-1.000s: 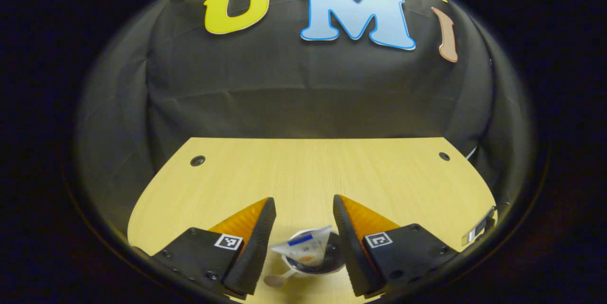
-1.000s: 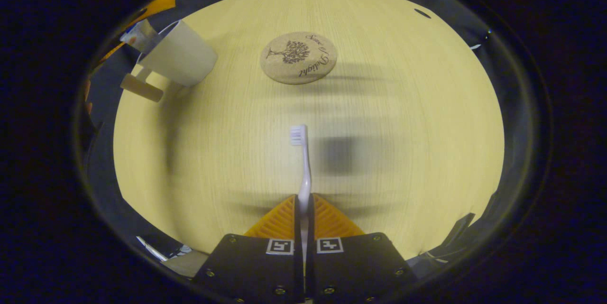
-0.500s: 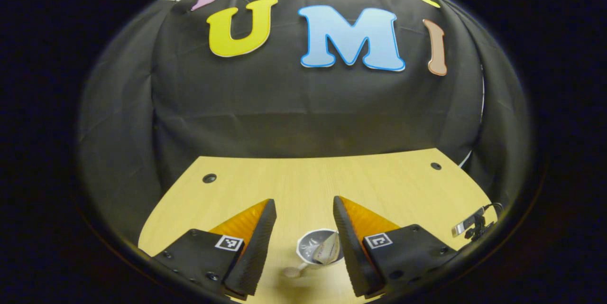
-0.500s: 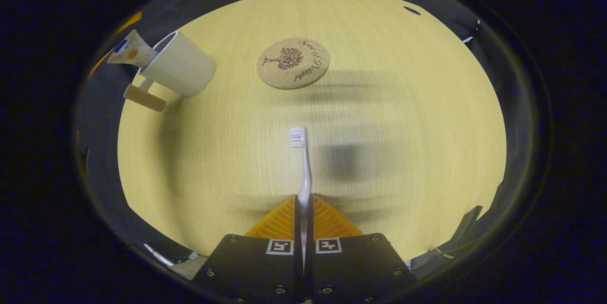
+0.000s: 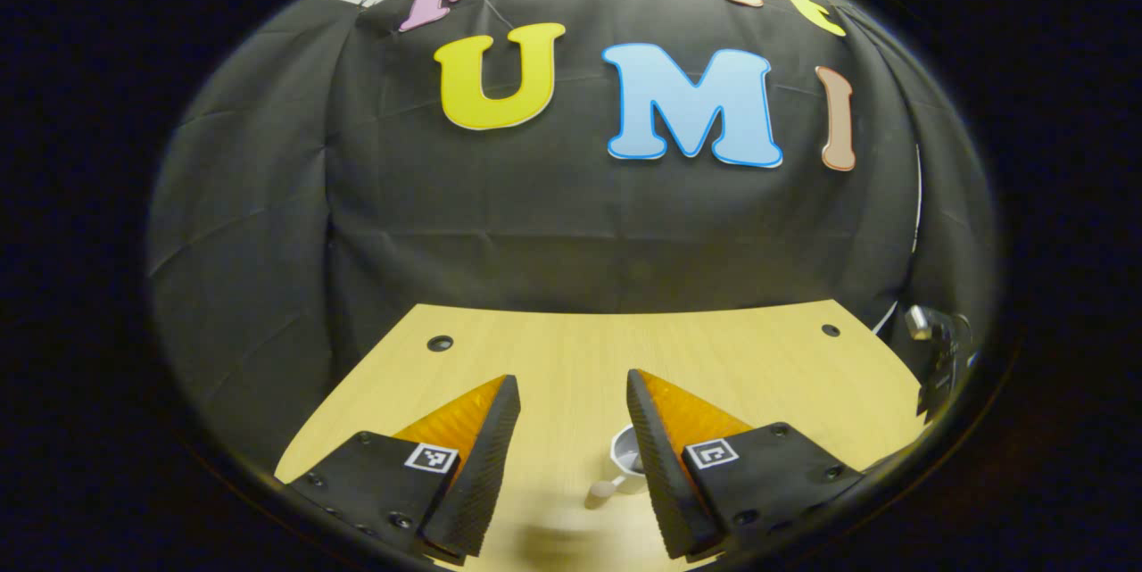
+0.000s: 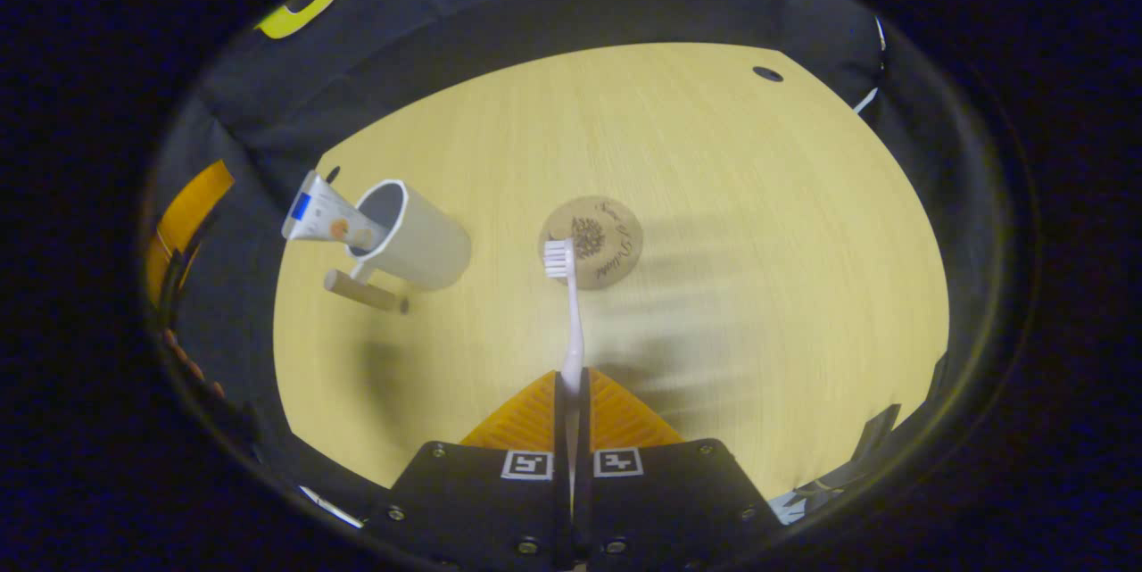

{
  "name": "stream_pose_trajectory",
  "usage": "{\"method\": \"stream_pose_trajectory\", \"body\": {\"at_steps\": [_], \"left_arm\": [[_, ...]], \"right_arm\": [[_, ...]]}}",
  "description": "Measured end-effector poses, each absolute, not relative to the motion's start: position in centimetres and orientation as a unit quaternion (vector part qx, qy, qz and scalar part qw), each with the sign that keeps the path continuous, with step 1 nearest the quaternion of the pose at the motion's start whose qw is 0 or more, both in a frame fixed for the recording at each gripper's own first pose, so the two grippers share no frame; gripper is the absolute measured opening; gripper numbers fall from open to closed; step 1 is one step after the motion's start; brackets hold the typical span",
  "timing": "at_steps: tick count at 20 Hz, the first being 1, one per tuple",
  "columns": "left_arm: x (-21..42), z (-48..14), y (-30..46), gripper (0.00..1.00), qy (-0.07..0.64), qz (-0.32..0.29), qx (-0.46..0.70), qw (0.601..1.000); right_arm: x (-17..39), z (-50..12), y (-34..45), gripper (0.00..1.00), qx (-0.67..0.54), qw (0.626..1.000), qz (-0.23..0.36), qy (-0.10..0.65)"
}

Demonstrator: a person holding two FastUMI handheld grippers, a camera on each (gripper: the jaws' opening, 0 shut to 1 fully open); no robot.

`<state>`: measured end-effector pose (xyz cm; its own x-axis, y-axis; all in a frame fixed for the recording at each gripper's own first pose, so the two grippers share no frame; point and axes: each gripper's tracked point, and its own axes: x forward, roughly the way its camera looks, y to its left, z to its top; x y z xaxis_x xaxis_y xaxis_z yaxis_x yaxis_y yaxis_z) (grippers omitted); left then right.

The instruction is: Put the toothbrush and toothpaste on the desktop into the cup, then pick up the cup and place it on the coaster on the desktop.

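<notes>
My right gripper is shut on the white toothbrush, held above the wooden desktop with its bristle head pointing forward over the cork coaster. To the left stands the white cup with a wooden handle, and the toothpaste tube sticks out of its mouth. In the left gripper view, my left gripper hangs open high above the desk, with the cup small and far below, partly hidden by the right finger.
The booth's black cloth wall rises behind the desk. Small round holes mark the desk's far corners. A small device on a stand sits at the right edge of the left gripper view.
The left gripper has risen and drawn back from the cup, leaving the toothpaste in it. The right gripper has lifted the toothbrush higher and tilted up, so cup and coaster look smaller.
</notes>
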<state>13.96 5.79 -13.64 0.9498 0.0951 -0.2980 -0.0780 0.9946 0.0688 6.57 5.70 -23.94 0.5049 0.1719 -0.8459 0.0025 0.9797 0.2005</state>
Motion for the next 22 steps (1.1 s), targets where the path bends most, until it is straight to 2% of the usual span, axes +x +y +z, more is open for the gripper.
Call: {"method": "stream_pose_trajectory", "body": {"at_steps": [6, 12, 22], "left_arm": [[10.1, -13.6, 10.2, 0.78, 0.155, 0.082, 0.016, 0.984], [5.2, -13.9, 15.2, 0.78, 0.164, 0.131, 0.008, 0.978], [-3.6, -15.7, 23.5, 0.78, 0.197, 0.231, -0.003, 0.953]], "right_arm": [[11.6, -16.5, 10.3, 0.02, 0.093, 0.895, 0.093, 0.427], [14.3, -13.2, 14.5, 0.02, 0.113, 0.908, 0.125, 0.383], [22.8, -11.8, 17.4, 0.02, 0.12, 0.943, 0.105, 0.291]]}}
